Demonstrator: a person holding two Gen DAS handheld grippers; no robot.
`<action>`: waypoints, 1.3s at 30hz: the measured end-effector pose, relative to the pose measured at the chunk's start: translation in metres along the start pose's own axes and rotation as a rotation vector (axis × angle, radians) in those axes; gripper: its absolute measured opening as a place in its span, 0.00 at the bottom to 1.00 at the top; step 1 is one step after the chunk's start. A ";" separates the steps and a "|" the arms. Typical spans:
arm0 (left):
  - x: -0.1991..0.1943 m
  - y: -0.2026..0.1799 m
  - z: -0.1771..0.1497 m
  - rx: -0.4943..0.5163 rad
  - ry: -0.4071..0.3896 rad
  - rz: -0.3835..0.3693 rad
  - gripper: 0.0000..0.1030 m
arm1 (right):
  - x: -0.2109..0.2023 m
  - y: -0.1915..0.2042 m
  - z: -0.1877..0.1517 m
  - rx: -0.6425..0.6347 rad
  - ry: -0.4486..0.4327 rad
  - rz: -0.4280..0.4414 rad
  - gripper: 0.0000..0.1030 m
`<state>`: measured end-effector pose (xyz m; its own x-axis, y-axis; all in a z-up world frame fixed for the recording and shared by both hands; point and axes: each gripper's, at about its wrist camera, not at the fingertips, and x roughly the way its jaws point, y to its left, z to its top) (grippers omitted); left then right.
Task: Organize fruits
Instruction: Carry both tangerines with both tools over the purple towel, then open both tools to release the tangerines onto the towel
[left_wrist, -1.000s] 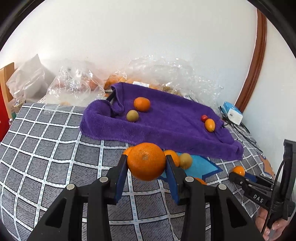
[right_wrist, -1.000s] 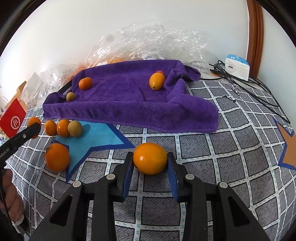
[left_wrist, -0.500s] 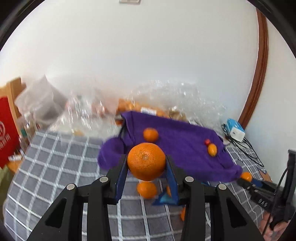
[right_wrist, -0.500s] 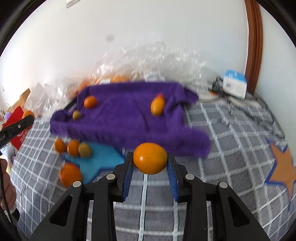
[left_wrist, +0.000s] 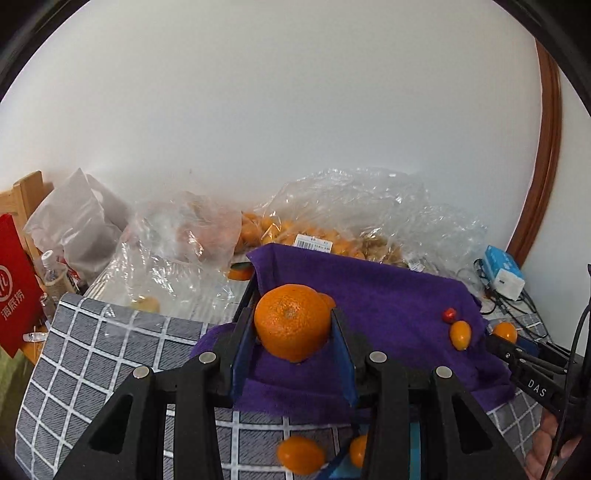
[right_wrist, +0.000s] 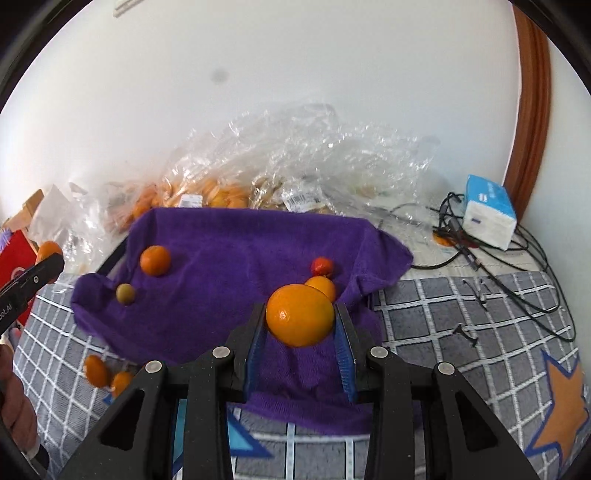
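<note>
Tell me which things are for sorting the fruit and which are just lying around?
For the job: rough orange in left gripper; smooth orange in right gripper; purple towel; green fruit.

Lying about: tissue box; cables; red bag.

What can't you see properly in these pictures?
- Left wrist view: the fruit on the checked cloth is blurred.
- Left wrist view: the mandarin hides most of a fruit behind it.
- Right wrist view: crinkly plastic bags obscure what's inside.
</note>
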<state>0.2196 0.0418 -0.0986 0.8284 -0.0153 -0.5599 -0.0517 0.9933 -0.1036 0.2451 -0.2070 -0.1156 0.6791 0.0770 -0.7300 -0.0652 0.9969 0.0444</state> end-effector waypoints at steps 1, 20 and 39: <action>0.007 -0.002 -0.001 0.005 0.010 0.006 0.37 | 0.007 -0.001 -0.002 0.006 0.010 0.004 0.34; 0.055 -0.011 -0.028 0.073 0.131 0.065 0.37 | 0.051 0.004 -0.025 -0.024 0.112 -0.012 0.34; 0.067 -0.016 -0.031 0.118 0.179 0.092 0.37 | 0.037 0.012 -0.026 -0.058 0.047 -0.057 0.69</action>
<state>0.2589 0.0209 -0.1603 0.7105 0.0667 -0.7005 -0.0482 0.9978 0.0461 0.2501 -0.1930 -0.1601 0.6483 0.0182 -0.7612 -0.0710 0.9968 -0.0367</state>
